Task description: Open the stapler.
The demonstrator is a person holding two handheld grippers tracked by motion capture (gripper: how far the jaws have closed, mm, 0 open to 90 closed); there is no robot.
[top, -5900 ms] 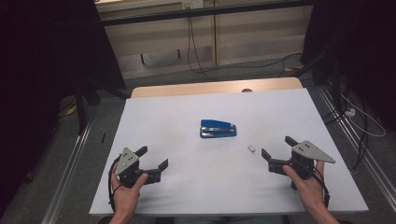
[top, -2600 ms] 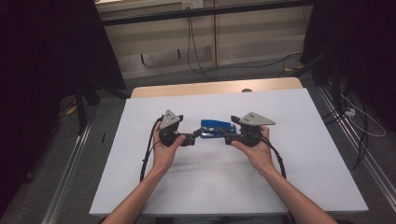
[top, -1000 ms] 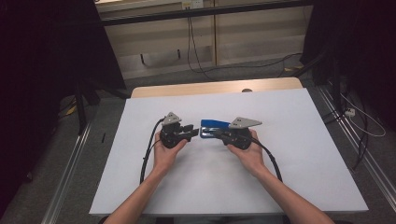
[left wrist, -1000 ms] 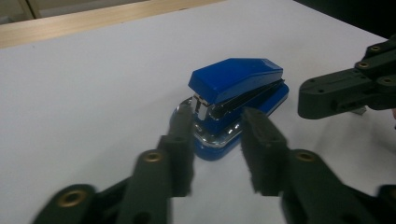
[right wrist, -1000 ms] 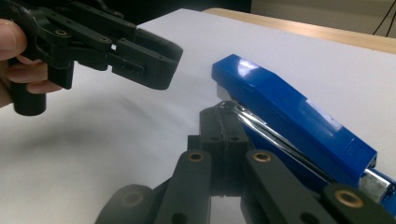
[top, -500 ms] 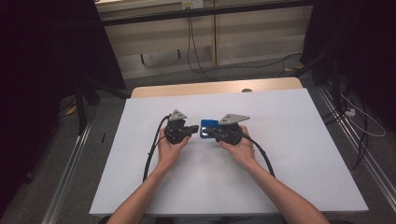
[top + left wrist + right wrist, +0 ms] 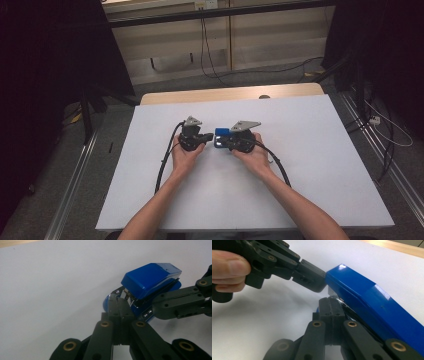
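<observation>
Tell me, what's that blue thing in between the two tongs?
A blue stapler. In the high view it sits on the white table between the left tongs and right tongs, both closed at its end.

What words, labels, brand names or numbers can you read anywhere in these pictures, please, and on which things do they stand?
None: no readable text stands on anything.
Blue stapler: its glossy top bears only glare, with no brand or label.
Left gripper and right gripper: plain black jaws with brass rivets, no markings.
White table: bare of print.
Wall socket in the high view: too small to read, if marked at all.
</observation>
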